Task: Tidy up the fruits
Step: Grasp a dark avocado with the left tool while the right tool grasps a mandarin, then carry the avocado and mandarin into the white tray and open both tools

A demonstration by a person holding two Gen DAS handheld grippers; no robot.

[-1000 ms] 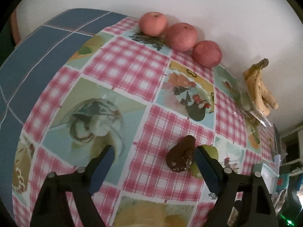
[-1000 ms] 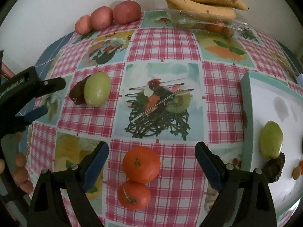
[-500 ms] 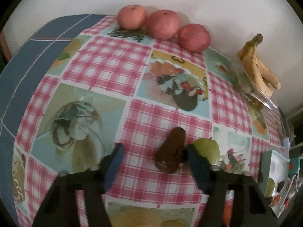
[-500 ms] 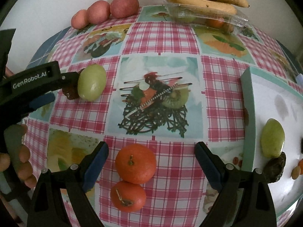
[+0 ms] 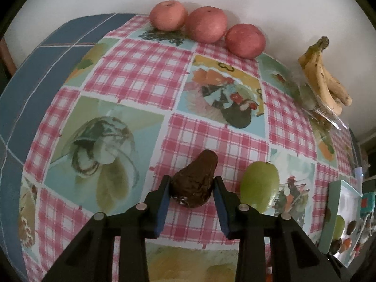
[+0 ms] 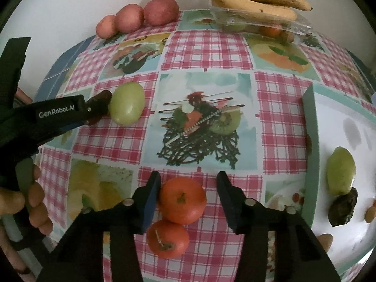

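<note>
My left gripper (image 5: 190, 183) is shut on a dark brown avocado (image 5: 194, 183) lying on the checked tablecloth; a green fruit (image 5: 259, 191) lies just right of it. In the right wrist view the left gripper (image 6: 98, 108) touches the same green fruit (image 6: 127, 106). My right gripper (image 6: 188, 183) is partly closed around an orange (image 6: 182, 199): the left finger touches it and the right one stands apart. A second orange (image 6: 168, 239) lies under the jaws.
Three red apples (image 5: 206, 27) and bananas (image 5: 325, 75) on a clear plastic box (image 6: 256, 27) sit along the back wall. A teal-rimmed white tray (image 6: 312, 141) at the right holds a green fruit (image 6: 340, 170), a dark avocado (image 6: 343, 208) and nuts.
My left gripper moved forward and closed on the avocado. My right gripper narrowed around the upper orange, which sat in front of open jaws before.
</note>
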